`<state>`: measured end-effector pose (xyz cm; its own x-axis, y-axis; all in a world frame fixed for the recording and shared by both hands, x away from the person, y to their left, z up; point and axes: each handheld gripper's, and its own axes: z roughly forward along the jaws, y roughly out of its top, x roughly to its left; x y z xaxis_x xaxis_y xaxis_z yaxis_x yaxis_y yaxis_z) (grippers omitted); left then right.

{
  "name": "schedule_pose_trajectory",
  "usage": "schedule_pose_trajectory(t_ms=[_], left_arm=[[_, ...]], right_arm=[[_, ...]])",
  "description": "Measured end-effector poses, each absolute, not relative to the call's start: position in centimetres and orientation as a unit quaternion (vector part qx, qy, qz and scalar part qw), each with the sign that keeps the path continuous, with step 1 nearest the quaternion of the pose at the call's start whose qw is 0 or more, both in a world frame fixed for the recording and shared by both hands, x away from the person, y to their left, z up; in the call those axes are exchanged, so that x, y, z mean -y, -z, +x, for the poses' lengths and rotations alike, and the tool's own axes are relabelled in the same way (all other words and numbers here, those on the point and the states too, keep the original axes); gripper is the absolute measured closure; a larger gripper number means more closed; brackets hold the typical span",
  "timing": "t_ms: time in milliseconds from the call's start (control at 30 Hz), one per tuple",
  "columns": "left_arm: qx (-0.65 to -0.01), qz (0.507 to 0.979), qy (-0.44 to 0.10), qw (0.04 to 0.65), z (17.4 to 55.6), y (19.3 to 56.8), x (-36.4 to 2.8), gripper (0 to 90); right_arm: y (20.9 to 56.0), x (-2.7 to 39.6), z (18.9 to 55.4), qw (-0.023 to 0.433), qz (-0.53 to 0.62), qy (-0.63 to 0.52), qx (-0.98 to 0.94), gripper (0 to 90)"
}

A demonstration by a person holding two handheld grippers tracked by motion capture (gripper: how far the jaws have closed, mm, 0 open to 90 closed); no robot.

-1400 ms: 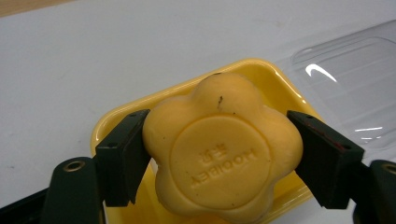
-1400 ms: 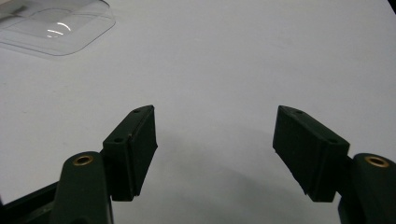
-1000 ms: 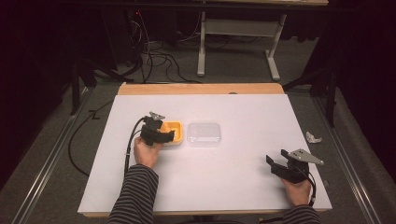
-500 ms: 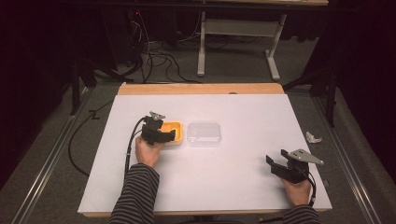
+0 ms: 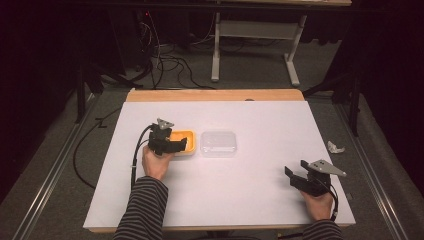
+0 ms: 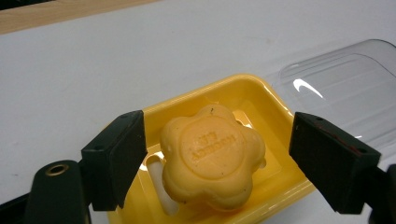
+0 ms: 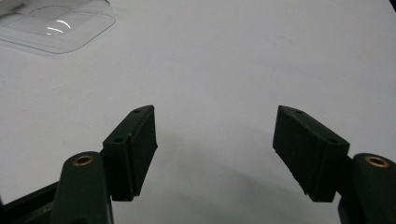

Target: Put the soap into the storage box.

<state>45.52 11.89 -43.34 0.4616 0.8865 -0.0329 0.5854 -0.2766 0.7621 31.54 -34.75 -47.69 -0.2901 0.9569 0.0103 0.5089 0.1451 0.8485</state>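
Note:
A flower-shaped yellow soap (image 6: 212,155) lies in a yellow dish (image 6: 254,95) (image 5: 186,135) at the table's left middle. My left gripper (image 6: 217,161) (image 5: 177,144) hangs open over the dish, one jaw on each side of the soap, apart from it. A clear plastic lid (image 5: 218,143) (image 6: 341,93) rests on the table just right of the dish. My right gripper (image 5: 296,176) (image 7: 215,149) stands open near the front right, with bare white table between its jaws. The clear lid's corner (image 7: 56,28) appears at the top left of the right gripper view.
The white table top (image 5: 250,120) has a wooden strip (image 5: 215,95) along its far edge. A crumpled white scrap (image 5: 335,147) lies off the table's right side. Table legs (image 5: 216,50) and cables (image 5: 165,60) stand on the floor behind.

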Motion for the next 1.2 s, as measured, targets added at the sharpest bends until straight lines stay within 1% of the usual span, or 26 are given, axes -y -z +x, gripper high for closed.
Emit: schedule_pose_trajectory(t_ms=[367, 467, 733, 900, 1033, 1200], left_arm=[[-0.478, 0.762, -0.196, 0.389, 44.6, 42.8, -13.1, 20.5], [-0.469, 0.768, -0.199, 0.387, 44.2, 42.6, -13.1, 21.1], [-0.453, 0.768, -0.204, 0.405, 43.1, 41.6, -13.0, 22.6], [-0.443, 0.774, -0.2, 0.407, 42.5, 41.2, -13.0, 25.3], [-0.436, 0.777, -0.203, 0.405, 42.1, 41.1, -12.9, 25.6], [-0.44, 0.769, -0.201, 0.418, 41.4, 41.1, -13.4, 25.9]], right_arm=[[47.7, 34.7, 31.5, 0.284, 0.524, -0.391, -0.701, 30.7], [47.7, 34.7, 31.6, 0.284, 0.524, -0.39, -0.701, 30.7], [47.7, 34.7, 31.6, 0.284, 0.524, -0.39, -0.702, 30.7], [47.7, 34.7, 31.6, 0.284, 0.524, -0.39, -0.702, 30.7], [47.7, 34.7, 31.6, 0.284, 0.525, -0.391, -0.701, 30.7], [47.7, 34.7, 31.6, 0.283, 0.525, -0.391, -0.701, 30.7]])
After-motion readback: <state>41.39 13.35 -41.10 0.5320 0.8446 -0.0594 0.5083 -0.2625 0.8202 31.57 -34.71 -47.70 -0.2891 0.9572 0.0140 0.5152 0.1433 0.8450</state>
